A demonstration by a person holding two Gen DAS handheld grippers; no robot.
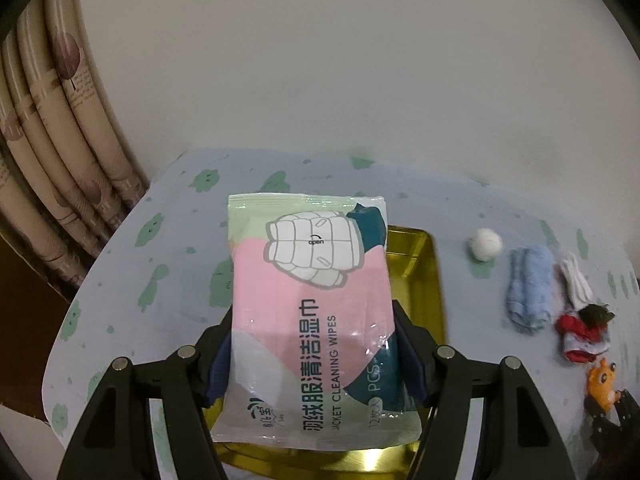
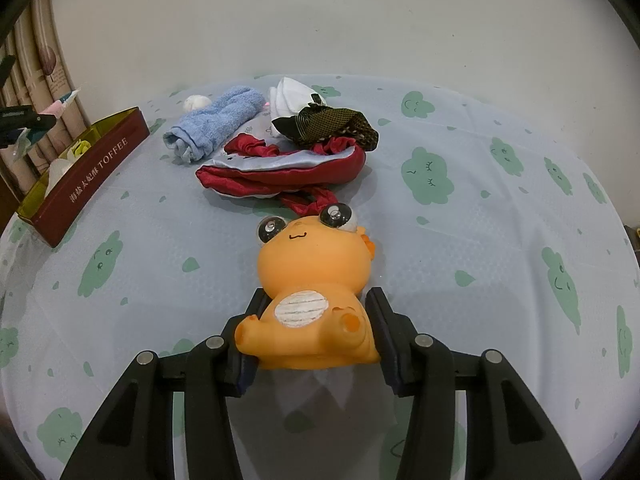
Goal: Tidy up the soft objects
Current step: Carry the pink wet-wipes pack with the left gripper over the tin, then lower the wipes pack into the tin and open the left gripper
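My left gripper (image 1: 312,344) is shut on a pink, green and white pack of jacket cleaning wipes (image 1: 308,280), held lengthwise over the gold inside of an open tin box (image 1: 416,280). My right gripper (image 2: 316,300) is shut on the body of an orange big-eyed squeeze toy (image 2: 308,264), whose head points away from me over the table. The toy (image 1: 602,384) also shows at the right edge of the left wrist view. The box (image 2: 92,176), dark red outside and marked TOFFEE, stands at the table's left and holds small white and yellow-green soft items (image 2: 78,148).
Behind the toy lie a red and pale satin piece (image 2: 280,168), a dark mesh bow (image 2: 332,126), a rolled blue towel (image 2: 216,124), a folded white cloth (image 2: 288,98) and a white ball (image 2: 197,102). A cloud-print cloth (image 2: 480,240) covers the table; patterned curtains (image 1: 60,140) hang left.
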